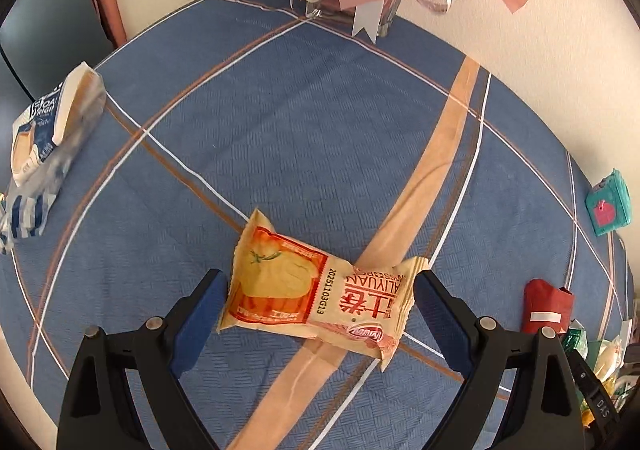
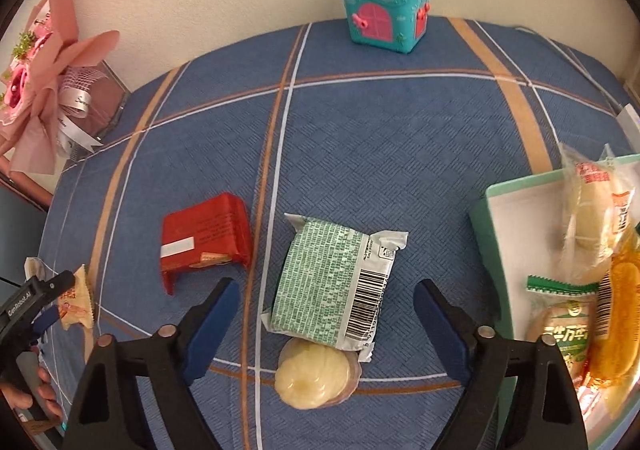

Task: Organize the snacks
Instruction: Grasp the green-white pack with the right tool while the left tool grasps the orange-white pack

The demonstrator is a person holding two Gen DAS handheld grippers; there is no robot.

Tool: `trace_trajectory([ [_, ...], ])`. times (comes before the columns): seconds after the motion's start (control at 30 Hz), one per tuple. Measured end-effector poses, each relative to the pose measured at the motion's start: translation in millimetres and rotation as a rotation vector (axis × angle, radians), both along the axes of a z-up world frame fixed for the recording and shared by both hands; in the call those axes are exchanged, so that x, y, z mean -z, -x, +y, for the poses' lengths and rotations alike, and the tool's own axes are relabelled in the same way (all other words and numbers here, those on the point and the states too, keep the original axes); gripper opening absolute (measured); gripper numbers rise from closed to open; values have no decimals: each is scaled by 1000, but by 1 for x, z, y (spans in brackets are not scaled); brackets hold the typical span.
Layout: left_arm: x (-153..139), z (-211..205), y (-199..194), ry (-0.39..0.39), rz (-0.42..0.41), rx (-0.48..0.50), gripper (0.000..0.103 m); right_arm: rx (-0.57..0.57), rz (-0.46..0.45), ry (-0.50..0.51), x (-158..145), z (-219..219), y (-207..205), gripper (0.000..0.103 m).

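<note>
The left tongs (image 1: 320,302) stand wide, and the yellow bread packet (image 1: 316,294) lies on the blue cloth (image 1: 304,138) between their pads, untouched. The right tongs (image 2: 326,316) also gape around the green packet (image 2: 332,282), holding nothing. Both packets look light, soft and crinkly, likely slippery. Pinch across the plump middle, gently, since the bread inside would squash.
</note>
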State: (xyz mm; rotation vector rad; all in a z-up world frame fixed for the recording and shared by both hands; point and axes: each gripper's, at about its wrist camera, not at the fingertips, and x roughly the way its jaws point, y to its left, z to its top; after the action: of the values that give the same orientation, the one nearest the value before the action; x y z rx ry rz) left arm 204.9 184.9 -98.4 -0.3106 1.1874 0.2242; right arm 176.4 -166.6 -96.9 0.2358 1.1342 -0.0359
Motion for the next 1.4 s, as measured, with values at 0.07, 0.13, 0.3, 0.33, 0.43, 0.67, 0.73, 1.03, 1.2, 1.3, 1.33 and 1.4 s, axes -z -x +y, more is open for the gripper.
trace_trajectory([
  [0.07,2,-2,0,-14,6,-4,94,2,8,-3,4,-1,-2,80],
  [0.13,4,-2,1,-13,14,-10,93,6,15,-2,8,-4,-3,75],
  [0.3,3,-6,5,-12,5,-7,82,18,10,-12,7,-11,-2,58],
  [0.33,2,-7,6,-13,4,-5,82,20,9,-11,7,-12,-2,58],
  [0.43,-1,-9,8,-13,-5,6,77,24,11,-7,5,-15,0,56],
  [0.67,-5,-6,16,33,-15,-6,75,32,2,-7,-2,-17,2,54],
  [0.73,-8,-7,18,41,-17,-8,75,35,-5,-10,-5,-17,3,53],
  [1.03,-30,-31,32,77,-29,33,75,51,-33,-32,-31,-16,25,53],
  [1.2,-48,-59,39,80,-52,87,76,75,-35,-56,-45,-24,40,53],
  [1.3,-54,-72,44,82,-54,107,76,85,-33,-69,-51,-30,51,53],
  [1.33,-57,-78,46,81,-54,117,76,88,-32,-69,-53,-32,55,53],
  [1.4,-60,-87,48,87,-56,130,76,95,-31,-72,-57,-36,60,53],
])
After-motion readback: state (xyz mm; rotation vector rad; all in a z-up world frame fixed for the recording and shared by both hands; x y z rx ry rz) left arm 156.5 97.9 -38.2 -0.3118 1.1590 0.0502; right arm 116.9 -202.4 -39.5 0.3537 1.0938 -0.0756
